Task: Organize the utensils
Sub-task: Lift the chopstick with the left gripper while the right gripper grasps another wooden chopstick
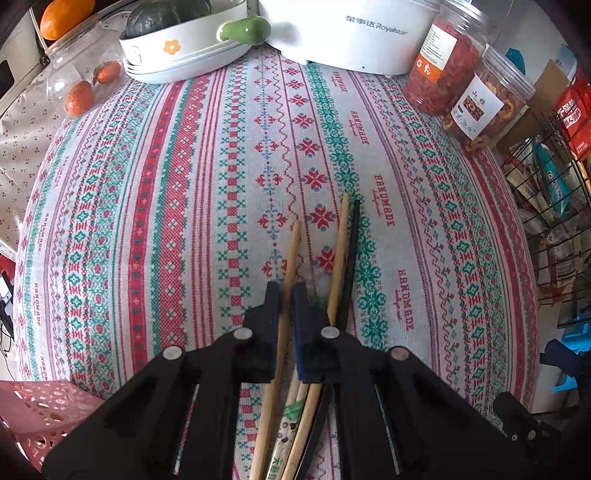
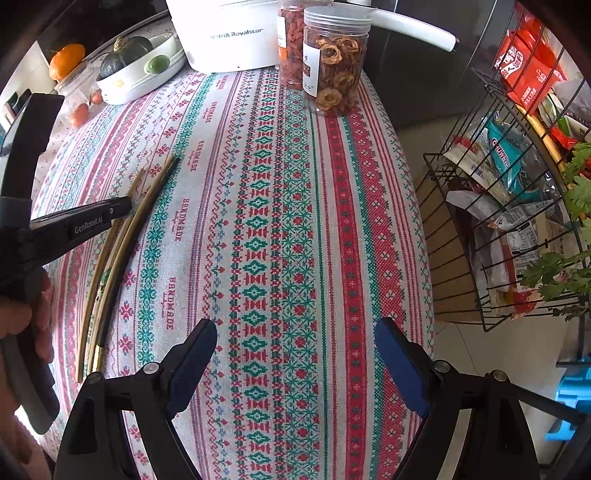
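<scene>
Several chopsticks lie together on the patterned tablecloth [image 1: 184, 184]. In the left wrist view my left gripper [image 1: 287, 291] is shut on one wooden chopstick [image 1: 291, 254], which runs between the two fingers. A second wooden chopstick [image 1: 341, 243] and a black chopstick [image 1: 354, 243] lie just right of the fingers. A paper-wrapped pair [image 1: 286, 435] lies under the gripper body. In the right wrist view the chopsticks [image 2: 122, 243] lie at the left, with the left gripper [image 2: 125, 206] over them. My right gripper [image 2: 295, 354] is open and empty above the cloth, well right of the chopsticks.
A pink perforated basket [image 1: 40, 410] sits at the near left. At the back stand a white Royalstar appliance [image 1: 354, 29], two clear jars of dried fruit [image 1: 480, 99], a white dish with a squash [image 1: 177, 40] and a glass bowl of oranges [image 1: 81, 85]. A black wire rack [image 2: 498, 206] stands off the right edge.
</scene>
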The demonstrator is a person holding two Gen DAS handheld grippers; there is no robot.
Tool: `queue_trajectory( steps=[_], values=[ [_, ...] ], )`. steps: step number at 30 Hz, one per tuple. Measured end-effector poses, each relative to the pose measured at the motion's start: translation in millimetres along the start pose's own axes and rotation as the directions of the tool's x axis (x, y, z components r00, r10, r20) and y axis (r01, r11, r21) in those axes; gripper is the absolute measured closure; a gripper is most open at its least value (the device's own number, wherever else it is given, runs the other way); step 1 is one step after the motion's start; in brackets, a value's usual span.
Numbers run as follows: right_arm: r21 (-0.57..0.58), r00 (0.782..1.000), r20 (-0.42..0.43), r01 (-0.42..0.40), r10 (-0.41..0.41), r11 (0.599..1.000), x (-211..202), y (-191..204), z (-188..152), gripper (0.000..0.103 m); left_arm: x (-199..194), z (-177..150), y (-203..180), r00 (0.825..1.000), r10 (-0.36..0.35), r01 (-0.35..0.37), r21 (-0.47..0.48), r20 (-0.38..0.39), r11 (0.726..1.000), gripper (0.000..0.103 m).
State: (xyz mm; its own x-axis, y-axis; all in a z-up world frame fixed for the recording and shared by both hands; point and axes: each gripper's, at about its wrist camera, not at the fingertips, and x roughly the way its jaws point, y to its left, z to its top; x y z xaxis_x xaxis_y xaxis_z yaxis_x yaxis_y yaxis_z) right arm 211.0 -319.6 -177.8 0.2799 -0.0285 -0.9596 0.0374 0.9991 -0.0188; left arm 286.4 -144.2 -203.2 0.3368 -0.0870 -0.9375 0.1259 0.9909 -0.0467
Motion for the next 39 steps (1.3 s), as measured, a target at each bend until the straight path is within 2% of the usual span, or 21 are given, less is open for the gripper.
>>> queue_trajectory(
  steps=[5,10,14,20,23,26,27,28,31,34,39],
  values=[
    [0.025,1.0,0.006,0.009,-0.009,1.0,-4.7,-6.5,-3.9,0.014,-32.9,-29.9,-2.2,0.999,-0.041,0.039,0.077,0.029,0.996,0.096],
    [0.048,1.0,0.008,-0.025,0.024,0.999,-8.2,-4.6,-5.1,0.014,-81.7,-63.0,8.4,0.991,-0.098,0.085,0.144,0.086,0.986,0.096],
    [0.052,0.998,0.017,-0.055,0.054,0.997,-11.3,5.7,-5.4,0.014,-117.2,-86.1,23.3,0.981,-0.14,0.112,0.196,0.135,0.974,0.096],
    [0.033,0.997,0.024,-0.078,0.078,0.996,-9.6,28.8,-2.8,0.014,-154.5,-115.1,49.2,0.958,-0.2,0.157,0.21,0.205,0.965,0.096],
    [0.036,0.99,0.042,-0.134,0.133,0.99,-9.9,40.0,0.1,0.014,-166.6,-124.8,66.1,0.944,-0.221,0.177,0.19,0.243,0.966,0.096],
    [0.04,0.966,0.063,-0.255,0.252,0.966,-11.3,53.1,5.5,0.017,-172.9,-128.8,83.5,0.937,-0.237,0.201,0.157,0.255,0.967,0.096],
    [0.04,0.954,0.058,-0.296,0.294,0.954,-10.7,58.9,8.5,0.029,-176.5,-129.9,86.6,0.936,-0.239,0.205,0.152,0.26,0.967,0.096],
    [0.04,0.943,0.052,-0.33,0.328,0.943,-9.4,65.3,11.4,0.046,-179.1,-132.0,89.9,0.932,-0.247,0.212,0.152,0.265,0.965,0.096],
    [0.017,0.925,0.037,-0.379,0.378,0.925,-4.8,90.1,19.1,0.069,-188.0,-140.0,99.7,0.925,-0.253,0.214,0.161,0.283,0.964,0.096],
    [-0.022,0.92,0.019,-0.392,0.392,0.92,1.3,115.3,26.5,0.081,-194.2,-145.9,111.1,0.921,-0.258,0.218,0.162,0.292,0.962,0.096],
    [-0.036,0.928,-0.025,-0.372,0.371,0.927,20.4,140.9,37.5,0.086,-201.7,-149.3,131.1,0.913,-0.269,0.237,0.137,0.308,0.962,0.096]
  ],
)
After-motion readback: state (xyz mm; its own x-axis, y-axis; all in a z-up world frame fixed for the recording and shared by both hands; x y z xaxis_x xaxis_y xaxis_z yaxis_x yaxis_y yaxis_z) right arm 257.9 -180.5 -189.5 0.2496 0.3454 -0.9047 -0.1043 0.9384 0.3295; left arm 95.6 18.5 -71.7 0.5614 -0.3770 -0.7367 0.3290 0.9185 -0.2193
